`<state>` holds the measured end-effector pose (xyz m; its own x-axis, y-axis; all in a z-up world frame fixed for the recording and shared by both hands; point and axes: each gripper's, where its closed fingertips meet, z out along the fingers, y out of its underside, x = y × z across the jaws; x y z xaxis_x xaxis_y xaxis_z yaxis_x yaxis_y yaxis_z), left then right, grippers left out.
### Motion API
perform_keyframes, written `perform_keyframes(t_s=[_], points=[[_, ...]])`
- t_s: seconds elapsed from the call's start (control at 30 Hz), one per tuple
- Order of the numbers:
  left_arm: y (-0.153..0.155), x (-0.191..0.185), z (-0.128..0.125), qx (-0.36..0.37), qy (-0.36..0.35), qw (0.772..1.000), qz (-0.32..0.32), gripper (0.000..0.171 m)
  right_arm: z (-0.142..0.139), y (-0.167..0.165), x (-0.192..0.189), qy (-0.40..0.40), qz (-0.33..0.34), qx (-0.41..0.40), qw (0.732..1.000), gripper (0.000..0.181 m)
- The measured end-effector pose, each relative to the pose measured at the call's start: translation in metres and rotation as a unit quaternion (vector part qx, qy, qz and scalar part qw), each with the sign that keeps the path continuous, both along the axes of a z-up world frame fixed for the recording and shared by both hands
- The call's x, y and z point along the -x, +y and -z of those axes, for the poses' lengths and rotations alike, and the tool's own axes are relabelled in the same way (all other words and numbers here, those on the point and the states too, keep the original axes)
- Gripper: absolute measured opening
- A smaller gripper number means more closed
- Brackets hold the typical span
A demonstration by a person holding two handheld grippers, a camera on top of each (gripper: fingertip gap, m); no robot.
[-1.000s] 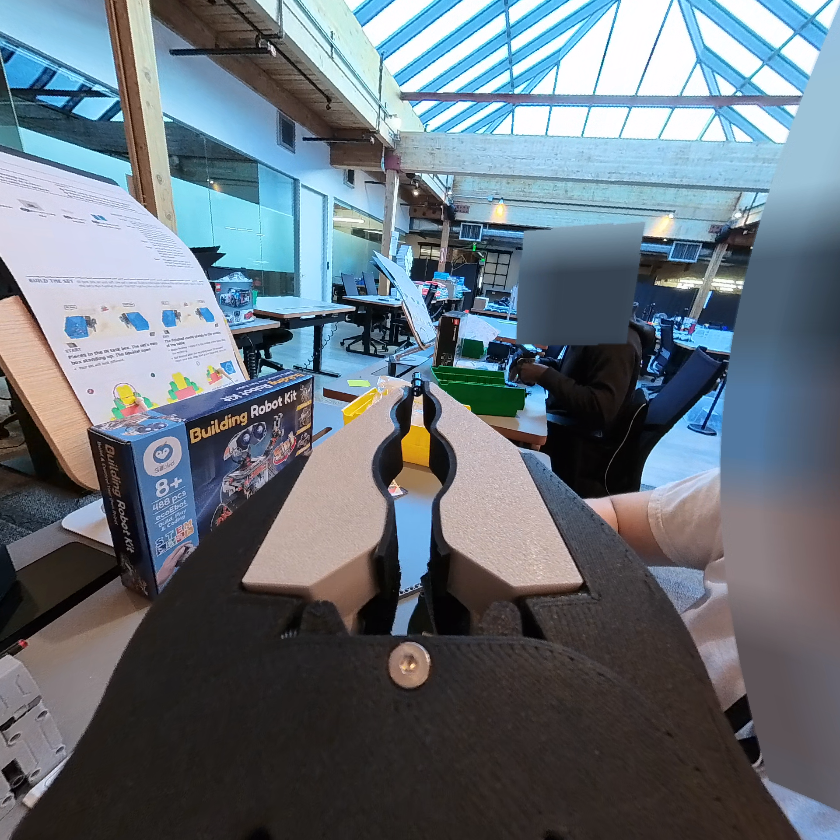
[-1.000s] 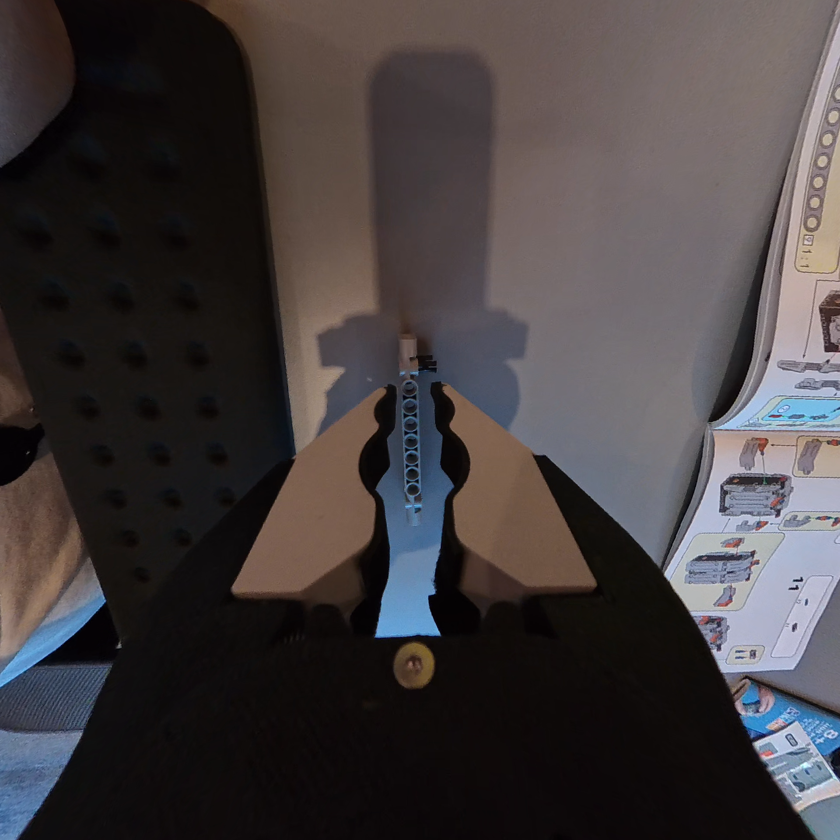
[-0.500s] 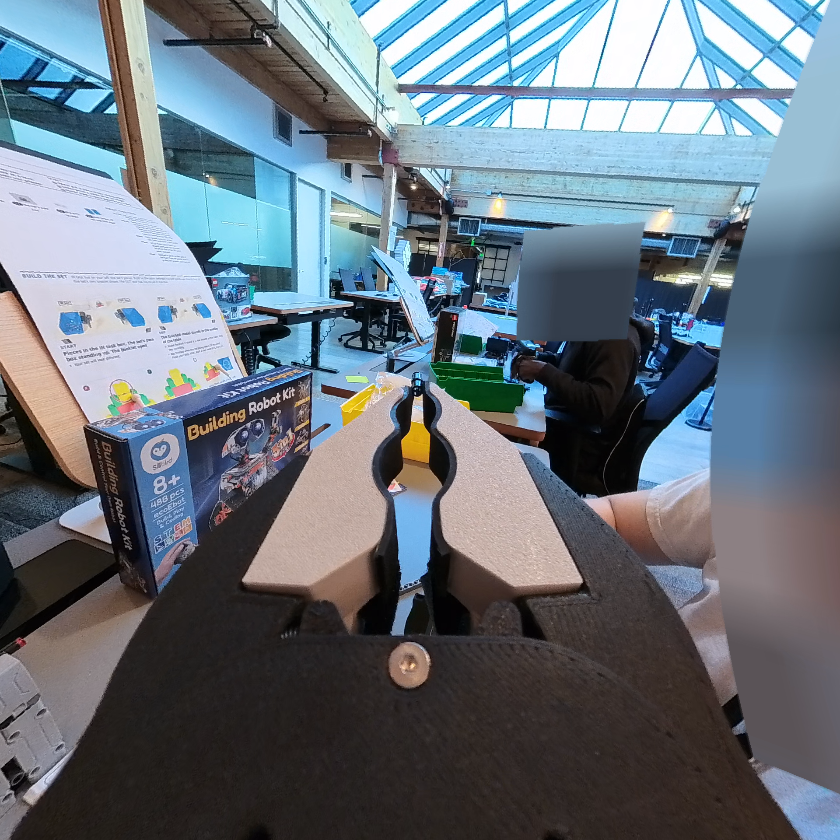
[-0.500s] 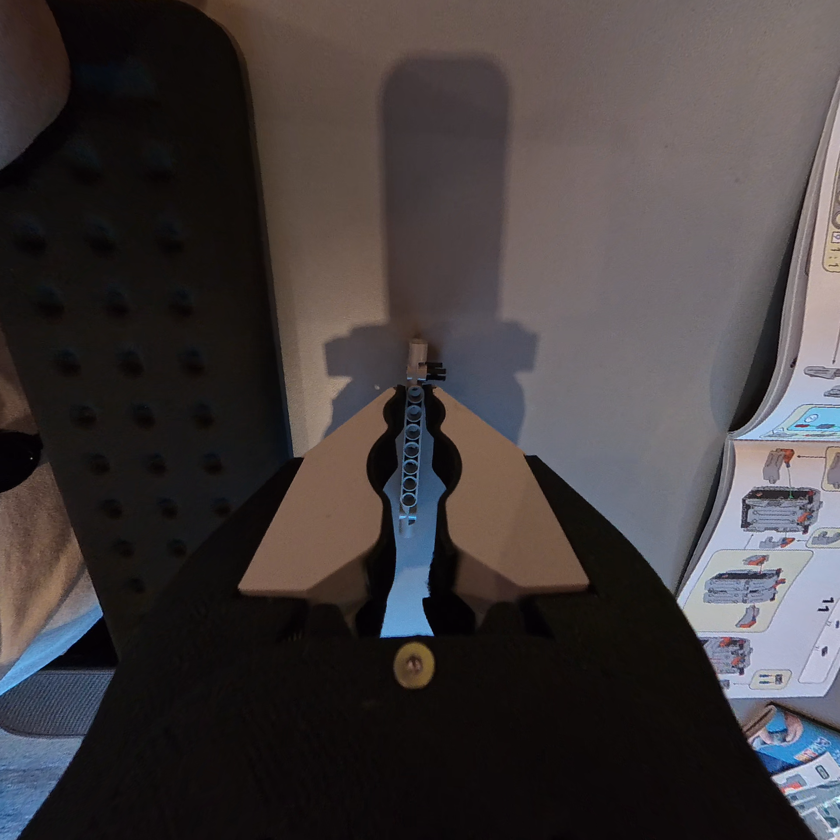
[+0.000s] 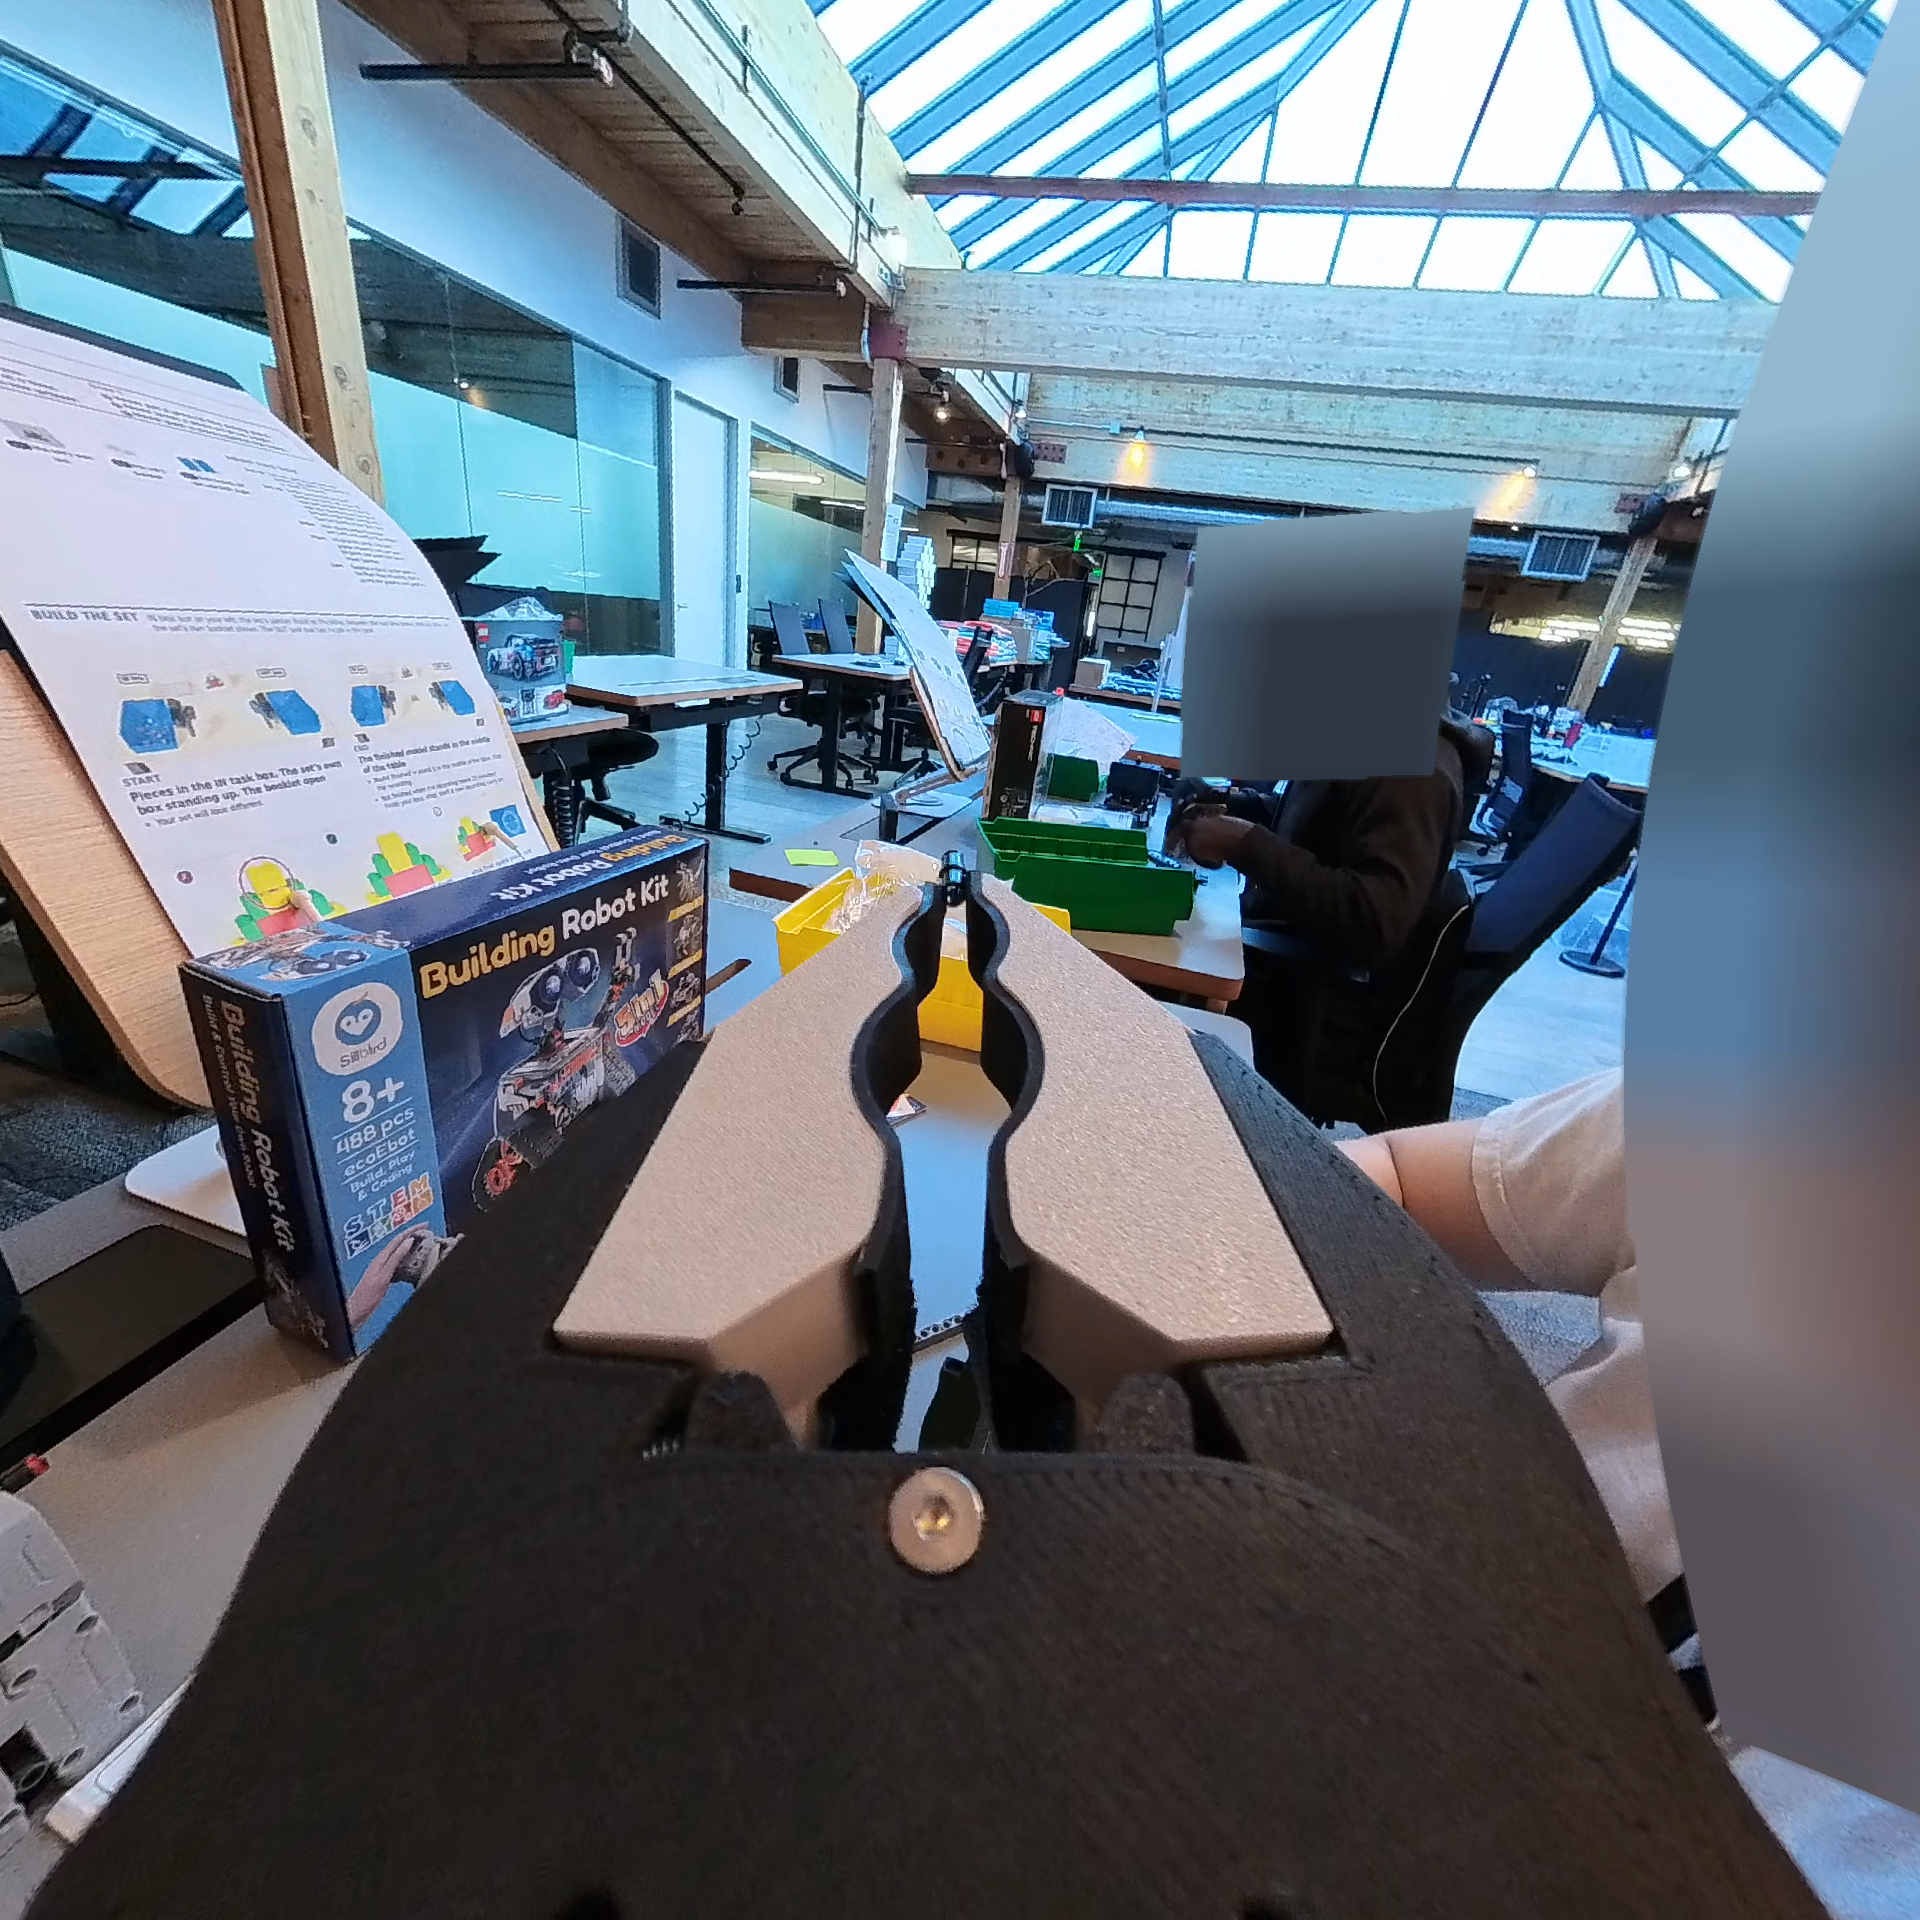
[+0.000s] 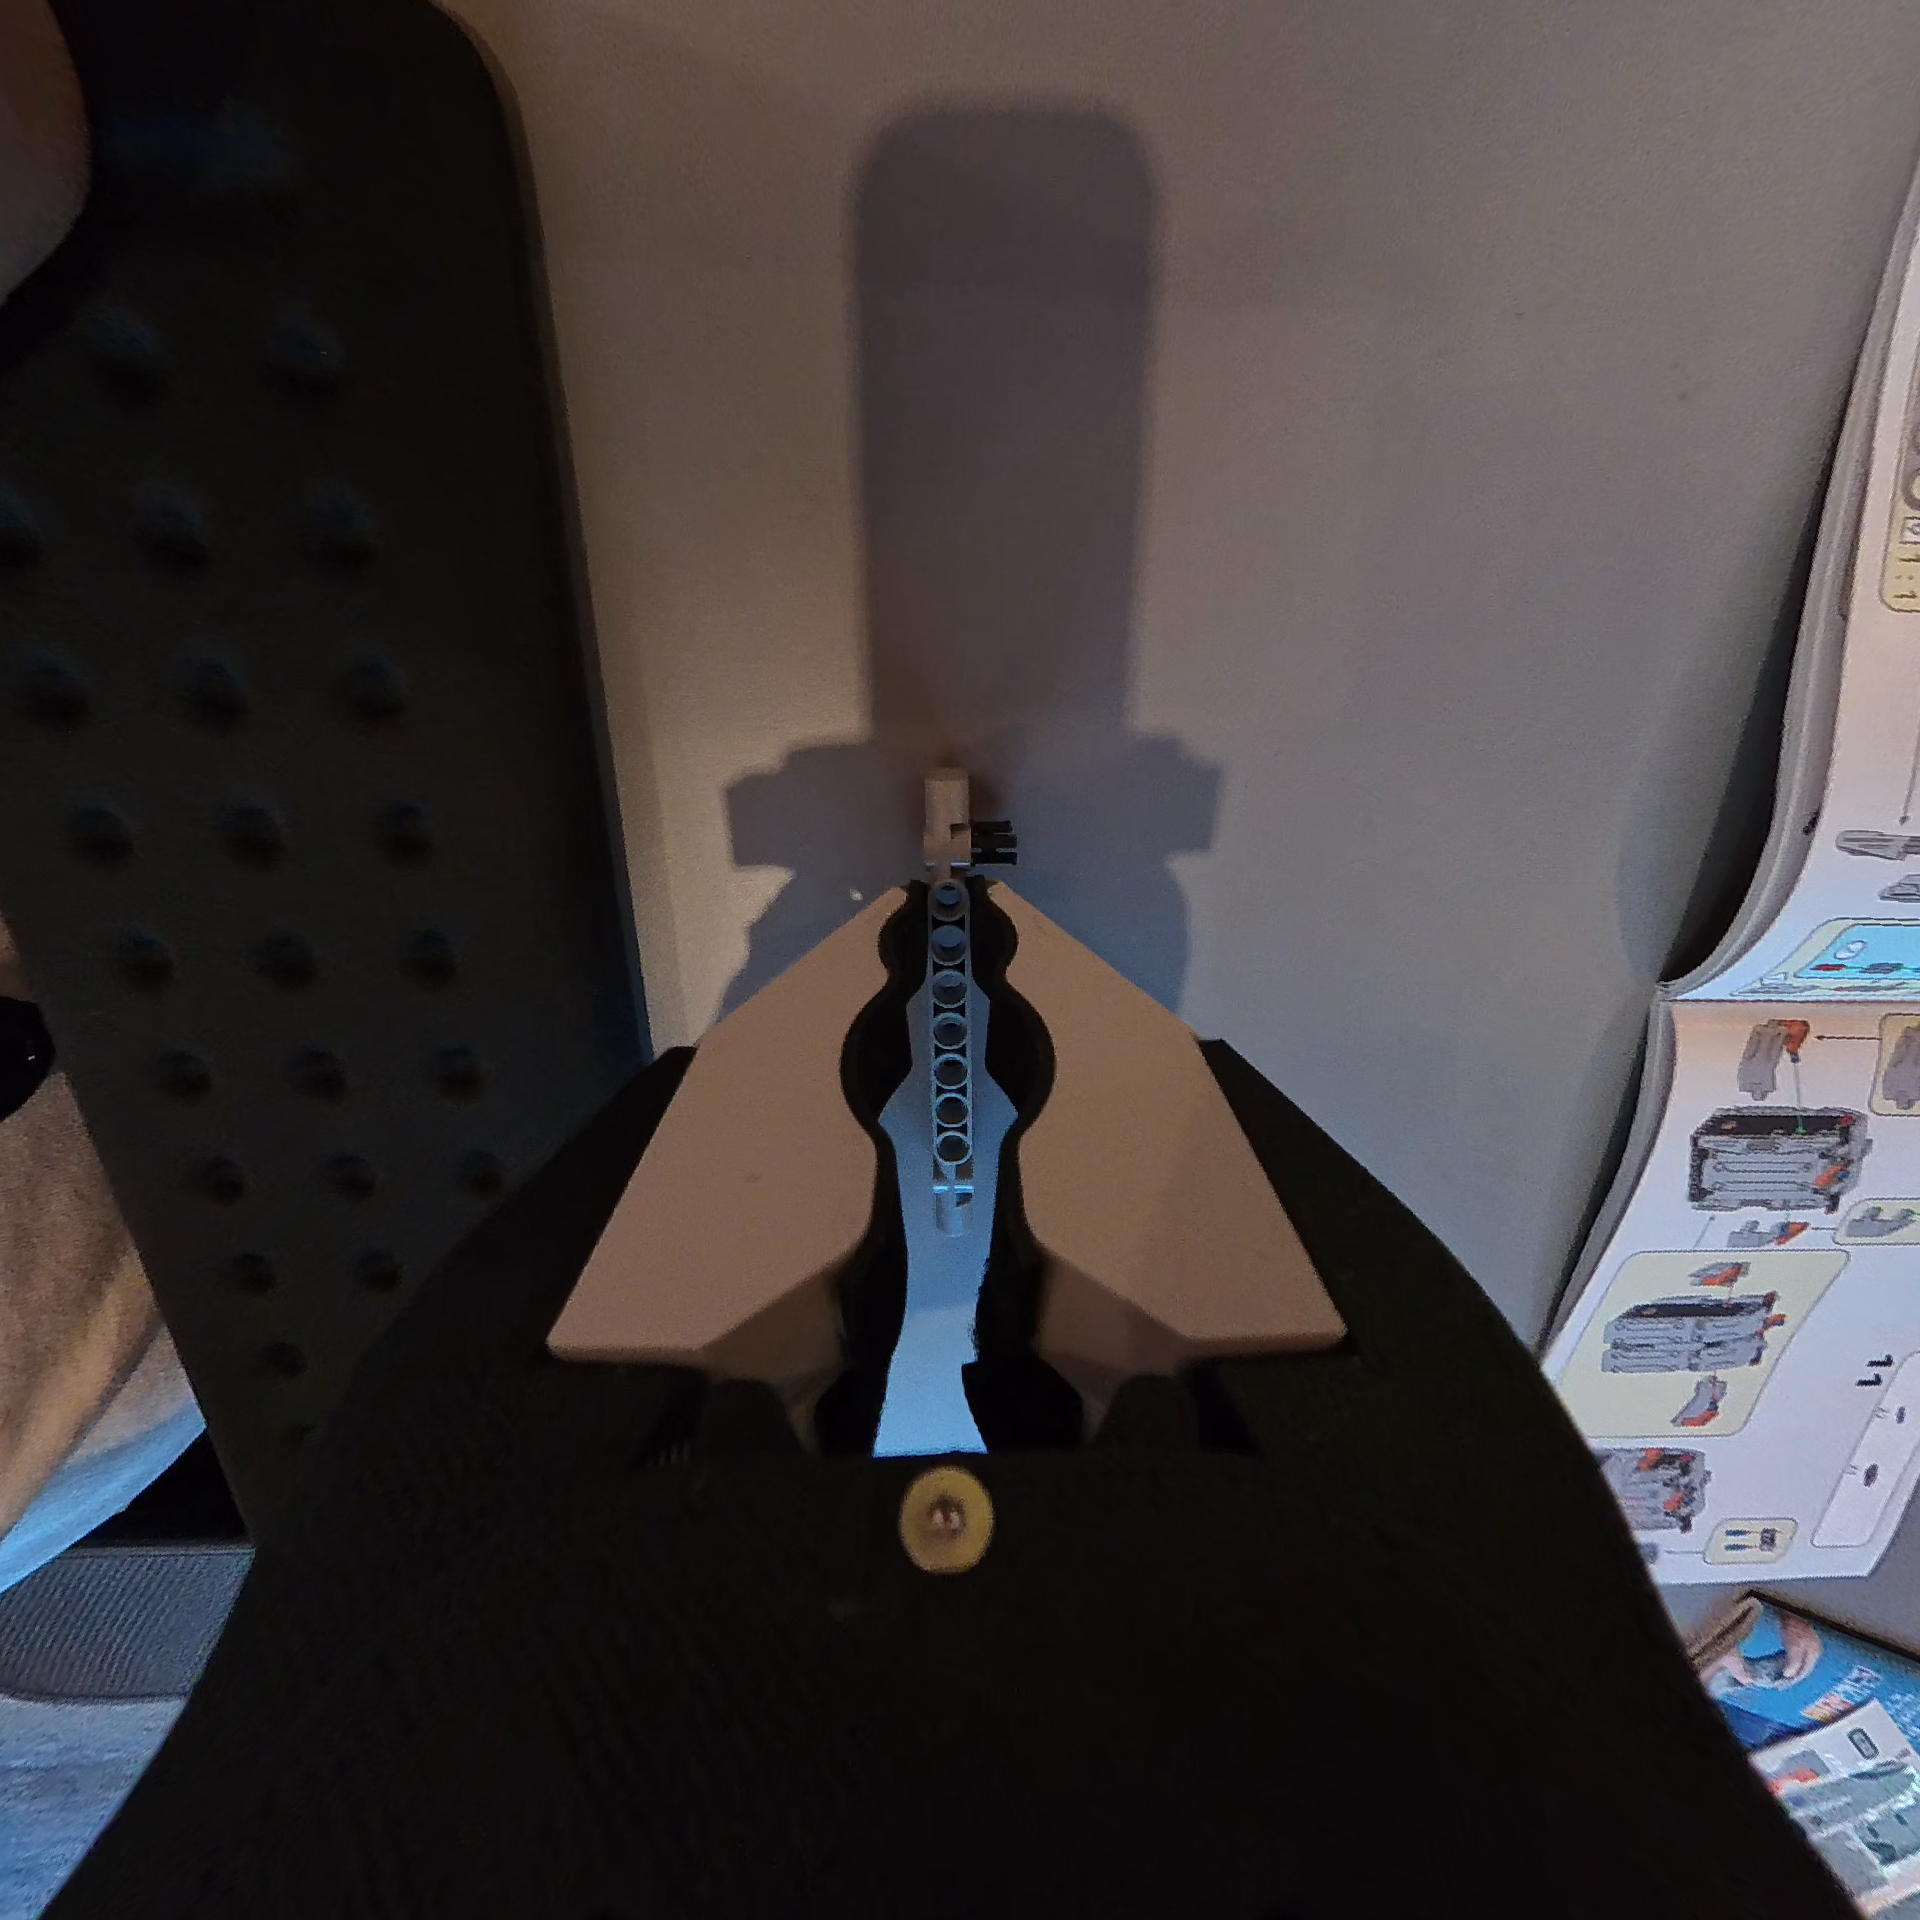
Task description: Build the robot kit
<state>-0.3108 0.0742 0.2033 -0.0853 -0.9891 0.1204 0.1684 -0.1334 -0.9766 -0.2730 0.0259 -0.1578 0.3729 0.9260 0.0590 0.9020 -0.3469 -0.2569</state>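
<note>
In the left wrist view my left gripper (image 5: 952,885) is shut, and a small black pin (image 5: 950,864) sticks out from between its tips. It is held up above the table, level with a blue robot kit box (image 5: 457,1060) to its left. In the right wrist view my right gripper (image 6: 948,891) is shut on a long grey beam with holes (image 6: 948,1049) that lies along the gap between the fingers. A pale grey connector (image 6: 943,821) with a black pin (image 6: 992,840) sits on the beam's far end, close above the pale table (image 6: 1351,520).
A yellow bin (image 5: 821,920) and green bins (image 5: 1091,878) stand beyond the left gripper. An instruction sheet (image 5: 208,675) leans on a wooden stand at the left. A person (image 5: 1340,894) sits at the far table. An open booklet (image 6: 1766,1195) lies right of the right gripper, and a dark studded slab (image 6: 260,623) is to its left. The grippers' ends are close to 35 cm from one another. From the right gripper's tips to the dark studded slab (image 6: 260,623) is close to 11 cm.
My right gripper's fingers have closed in on the grey beam, which they stood slightly apart from a second ago. The left gripper has hardly moved.
</note>
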Motion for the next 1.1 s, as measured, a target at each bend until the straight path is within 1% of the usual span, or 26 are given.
perform_keyframes(t_s=[0.07, 0.13, 0.17, 0.2, 0.23, 0.3, 0.37, 0.4, 0.43, 0.5, 0.57, 0.67, 0.7, 0.77, 0.8, 0.97, 1.1], points=[[0.000, -0.001, 0.001, 0.000, 0.002, 1.000, 0.001, 0.002, -0.003, 0.001, 0.000, 0.005, -0.004, -0.007, 1.000, 0.007], [0.000, -0.002, 0.002, 0.001, 0.005, 1.000, 0.002, 0.002, -0.018, 0.007, 0.001, 0.040, -0.002, -0.023, 0.999, 0.007], [0.001, -0.003, 0.002, 0.001, 0.007, 1.000, 0.003, 0.002, -0.033, 0.011, 0.003, 0.081, 0.001, -0.029, 0.996, 0.007], [0.001, -0.004, 0.003, 0.002, 0.009, 1.000, 0.004, 0.002, -0.054, 0.015, 0.005, 0.139, 0.010, -0.027, 0.990, 0.007], [0.001, -0.006, 0.005, 0.004, 0.012, 1.000, 0.007, 0.002, -0.081, 0.023, 0.003, 0.206, 0.024, -0.029, 0.978, 0.007], [0.001, -0.012, 0.008, 0.009, 0.020, 1.000, 0.017, 0.001, -0.141, 0.037, -0.012, 0.341, 0.031, -0.039, 0.939, 0.007], [-0.001, -0.022, 0.011, 0.013, 0.030, 0.999, 0.033, 0.001, -0.201, 0.044, -0.037, 0.467, 0.033, -0.045, 0.883, 0.006], [-0.005, -0.030, 0.013, 0.014, 0.037, 0.998, 0.045, 0.001, -0.227, 0.042, -0.050, 0.519, 0.023, -0.045, 0.853, 0.006], [-0.009, -0.038, 0.014, 0.014, 0.043, 0.997, 0.060, 0.002, -0.250, 0.039, -0.062, 0.560, 0.012, -0.052, 0.826, 0.006], [-0.020, -0.056, 0.015, 0.013, 0.051, 0.995, 0.087, 0.001, -0.281, 0.028, -0.081, 0.614, -0.008, -0.068, 0.786, 0.006], [-0.030, -0.077, 0.020, 0.006, 0.067, 0.992, 0.103, 0.001, -0.296, 0.016, -0.093, 0.645, -0.024, -0.065, 0.761, 0.006], [-0.045, -0.105, 0.025, -0.008, 0.081, 0.990, 0.112, 0.001, -0.303, 0.003, -0.105, 0.672, -0.032, -0.057, 0.738, 0.007], [-0.049, -0.112, 0.026, -0.012, 0.083, 0.990, 0.115, 0.001, -0.306, 0.001, -0.109, 0.679, -0.033, -0.055, 0.731, 0.007], [-0.056, -0.122, 0.028, -0.012, 0.087, 0.988, 0.124, 0.001, -0.317, -0.008, -0.119, 0.704, -0.048, -0.045, 0.707, 0.007], [-0.058, -0.126, 0.029, -0.008, 0.091, 0.988, 0.127, 0.001, -0.322, -0.009, -0.122, 0.708, -0.052, -0.049, 0.702, 0.007], [-0.062, -0.132, 0.028, 0.006, 0.086, 0.986, 0.143, 0.001, -0.335, -0.009, -0.122, 0.691, -0.065, -0.085, 0.715, 0.006], [-0.069, -0.130, 0.022, 0.005, 0.073, 0.984, 0.160, 0.001, -0.340, -0.009, -0.118, 0.690, -0.076, -0.081, 0.715, 0.006]])
